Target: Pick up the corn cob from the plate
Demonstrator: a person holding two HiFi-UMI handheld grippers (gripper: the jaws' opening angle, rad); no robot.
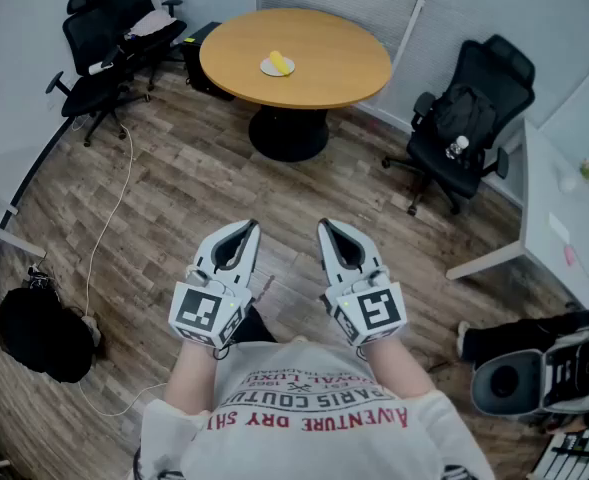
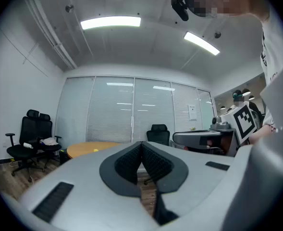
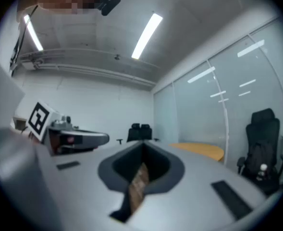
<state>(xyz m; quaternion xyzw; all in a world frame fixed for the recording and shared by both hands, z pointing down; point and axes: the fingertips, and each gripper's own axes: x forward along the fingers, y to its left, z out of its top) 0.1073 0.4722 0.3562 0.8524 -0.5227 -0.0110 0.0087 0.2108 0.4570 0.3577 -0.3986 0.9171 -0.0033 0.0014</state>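
A yellow corn cob (image 1: 278,61) lies on a small white plate (image 1: 271,69) on the round wooden table (image 1: 324,73) far ahead across the room. In the left gripper view the table (image 2: 86,149) shows low at the left, with the corn cob (image 2: 95,150) as a tiny yellow spot. My left gripper (image 1: 247,227) and right gripper (image 1: 325,226) are held side by side close to my chest, pointing toward the table. Both are shut with nothing between the pads. In the right gripper view the table's edge (image 3: 201,149) appears at the right.
Black office chairs (image 1: 114,43) stand left of the table and another black chair (image 1: 469,118) with a bag stands to its right. A white desk (image 1: 559,218) runs along the right wall. A cable (image 1: 104,233) trails over the wood floor beside a black bag (image 1: 39,333).
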